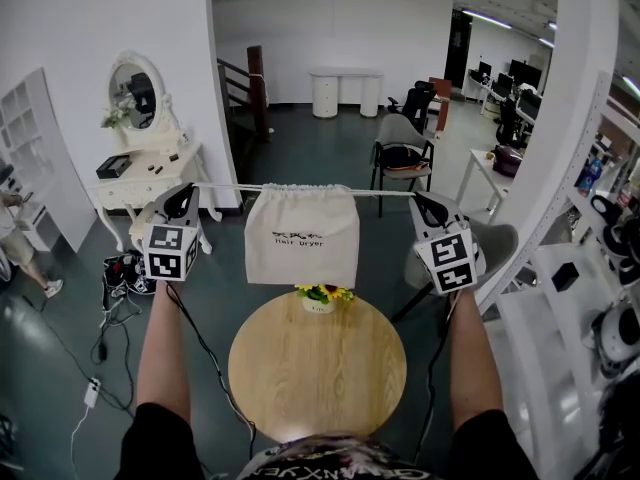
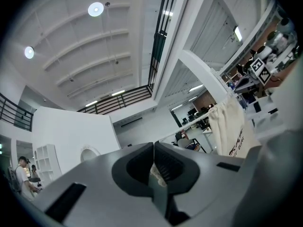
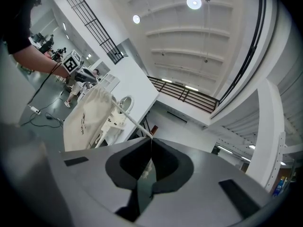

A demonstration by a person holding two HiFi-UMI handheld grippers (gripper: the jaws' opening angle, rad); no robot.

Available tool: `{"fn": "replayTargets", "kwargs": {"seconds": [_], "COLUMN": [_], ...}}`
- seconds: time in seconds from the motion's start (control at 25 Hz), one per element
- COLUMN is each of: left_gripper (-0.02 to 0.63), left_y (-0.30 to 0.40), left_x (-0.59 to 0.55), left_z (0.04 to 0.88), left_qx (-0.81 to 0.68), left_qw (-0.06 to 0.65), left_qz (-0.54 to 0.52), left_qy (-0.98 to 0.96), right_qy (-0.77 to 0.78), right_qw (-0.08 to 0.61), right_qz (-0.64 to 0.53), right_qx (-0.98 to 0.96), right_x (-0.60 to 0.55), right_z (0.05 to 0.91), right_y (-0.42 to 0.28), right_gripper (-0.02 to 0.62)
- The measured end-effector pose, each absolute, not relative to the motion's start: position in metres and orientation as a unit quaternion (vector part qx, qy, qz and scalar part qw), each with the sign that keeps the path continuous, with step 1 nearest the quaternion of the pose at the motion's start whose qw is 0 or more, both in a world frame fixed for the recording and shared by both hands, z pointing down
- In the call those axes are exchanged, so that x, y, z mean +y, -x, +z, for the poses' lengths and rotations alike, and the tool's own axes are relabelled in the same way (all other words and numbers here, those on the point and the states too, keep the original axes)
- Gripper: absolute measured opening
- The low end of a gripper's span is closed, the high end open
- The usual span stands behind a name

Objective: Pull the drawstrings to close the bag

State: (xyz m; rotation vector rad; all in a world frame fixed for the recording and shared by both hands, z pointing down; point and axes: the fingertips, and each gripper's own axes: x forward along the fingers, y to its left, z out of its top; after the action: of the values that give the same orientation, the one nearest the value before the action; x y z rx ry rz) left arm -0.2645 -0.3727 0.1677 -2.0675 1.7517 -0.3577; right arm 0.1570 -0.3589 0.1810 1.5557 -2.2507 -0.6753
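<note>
1. From the head view, each end of the drawstring (image 1: pixel 222 185) vanishes between the closed jaws of the left gripper (image 1: pixel 190 190) and right gripper (image 1: pixel 417 198).
2. In the left gripper view, the gripper's own body hides the bag's (image 2: pixel 233 126) lower part.
3. The person's shirt (image 1: pixel 320 460) covers the round table's (image 1: pixel 318 368) near edge.
4. A bystander (image 1: pixel 20 248) is cut off at the left edge.
5. The flower pot's (image 1: pixel 320 307) print is too small to read.

Left gripper (image 1: pixel 189 192) and right gripper (image 1: pixel 419 201) level, wide apart, jaws closed
</note>
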Motion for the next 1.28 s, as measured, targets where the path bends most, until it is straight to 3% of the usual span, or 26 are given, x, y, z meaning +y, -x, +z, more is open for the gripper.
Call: {"fn": "replayTargets", "kwargs": {"seconds": [1.28], "left_gripper": [0.017], "left_y": [0.273], "left_x": [-0.374], "left_z": [0.167], "left_qx": [0.633], "left_qw": [0.193], "left_qz": [-0.119], "left_qy": [0.740], "right_qy": [-0.542], "right_qw": [0.149], "right_qz": [-0.232], "right_qx": [-0.794], "right_x": [-0.364], "right_z": [0.183], "right_y": [-0.169], "right_gripper": [0.005]}}
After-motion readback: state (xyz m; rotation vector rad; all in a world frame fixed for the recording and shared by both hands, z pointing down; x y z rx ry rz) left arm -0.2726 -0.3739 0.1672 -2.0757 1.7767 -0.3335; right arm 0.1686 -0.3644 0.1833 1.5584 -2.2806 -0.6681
